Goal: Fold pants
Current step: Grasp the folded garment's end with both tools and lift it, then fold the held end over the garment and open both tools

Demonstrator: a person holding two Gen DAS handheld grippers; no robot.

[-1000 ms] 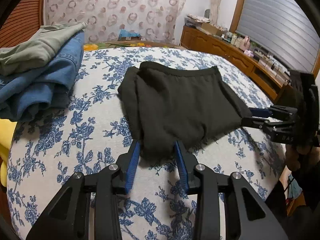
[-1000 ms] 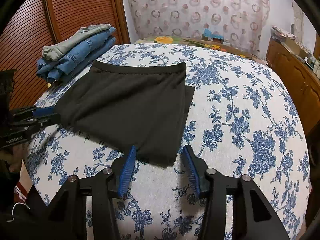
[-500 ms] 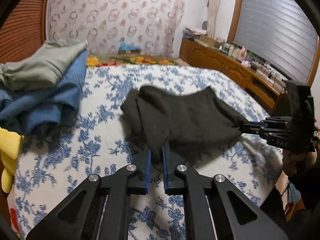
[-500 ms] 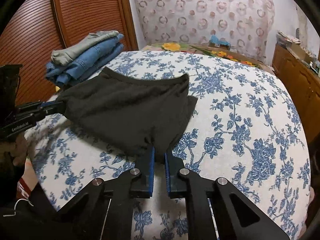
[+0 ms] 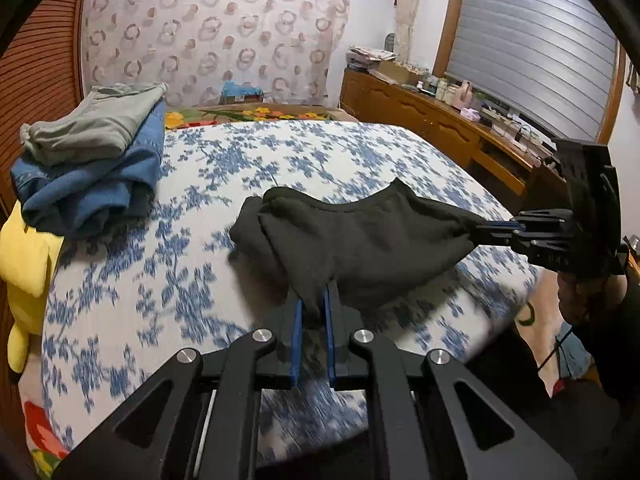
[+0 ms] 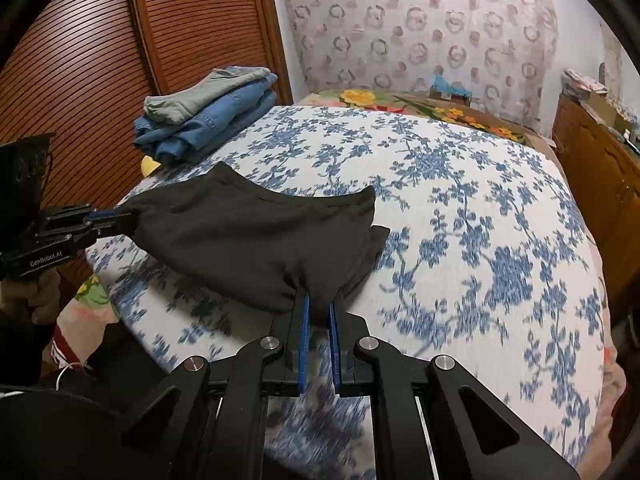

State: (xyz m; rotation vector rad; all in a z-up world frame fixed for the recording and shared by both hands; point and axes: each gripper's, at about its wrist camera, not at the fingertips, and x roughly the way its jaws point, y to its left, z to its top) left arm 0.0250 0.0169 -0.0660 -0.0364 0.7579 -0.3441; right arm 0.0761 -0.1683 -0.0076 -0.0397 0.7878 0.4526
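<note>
The folded black pants (image 5: pixel 360 236) hang lifted above the blue-flowered bed (image 5: pixel 192 248). My left gripper (image 5: pixel 313 300) is shut on their near corner. My right gripper (image 6: pixel 319 304) is shut on the other near corner of the pants (image 6: pixel 256 236). Each gripper shows in the other's view: the right one (image 5: pixel 500 226) at the right edge, the left one (image 6: pixel 106 216) at the left edge. The far waistband edge sags toward the bed; I cannot tell whether it touches.
A stack of folded jeans and grey-green trousers (image 5: pixel 92 168) lies at the bed's far left, also seen in the right wrist view (image 6: pixel 208 112). A yellow plush toy (image 5: pixel 24 264) sits at the left edge. A wooden dresser (image 5: pixel 440 136) runs along the right; a slatted wardrobe door (image 6: pixel 100 60) stands left.
Both grippers went from open around the pants' near corners to shut on them, then lifted the pants off the bed and drew back toward the bed's near edge.
</note>
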